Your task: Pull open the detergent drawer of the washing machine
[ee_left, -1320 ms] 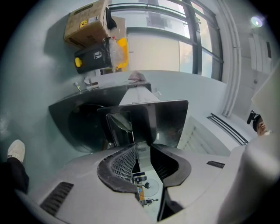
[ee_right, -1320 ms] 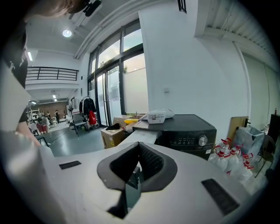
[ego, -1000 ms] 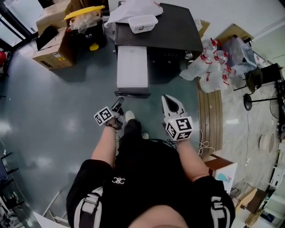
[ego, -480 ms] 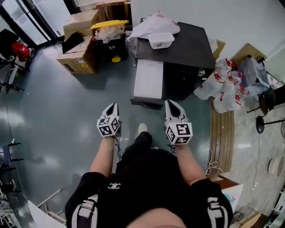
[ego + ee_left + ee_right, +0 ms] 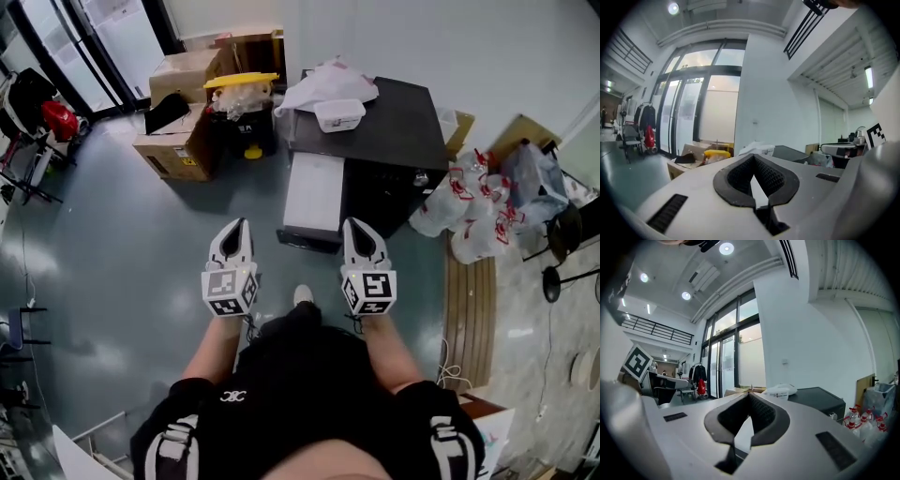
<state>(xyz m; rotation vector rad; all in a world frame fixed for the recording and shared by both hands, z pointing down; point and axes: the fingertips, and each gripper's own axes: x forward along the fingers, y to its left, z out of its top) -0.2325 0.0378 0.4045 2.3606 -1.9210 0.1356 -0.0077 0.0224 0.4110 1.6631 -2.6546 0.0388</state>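
- Left tongs point(image 5: 236, 230): clenched. In the left gripper view the black pads point(image 5: 737, 179) meet at the tip and I see nothing between them.
- Right tongs point(image 5: 356, 230): clenched too. In the right gripper view the pads point(image 5: 763, 414) close at the tip, and they are empty.
- Both tongs are held side by side in front of me, pointing forward at the washer point(image 5: 398, 122).
- The drawer point(image 5: 314, 187) is white and stands pulled out from the washer's front, toward me. Its dark front panel point(image 5: 307, 241) is at the near end.
- From the head view the drawer lies ahead of and between the two tongs. The panel sits in the gap between the tips.
- Left tongs are just left of the panel and apart from it. Right tongs are just right of it, over the washer's dark front. Neither touches the drawer.
- The washer top carries a white bag point(image 5: 328, 84) and a white tray point(image 5: 339, 114).
- Cardboard boxes point(image 5: 183, 141) stand left of the washer, plastic bags point(image 5: 469, 211) to its right.
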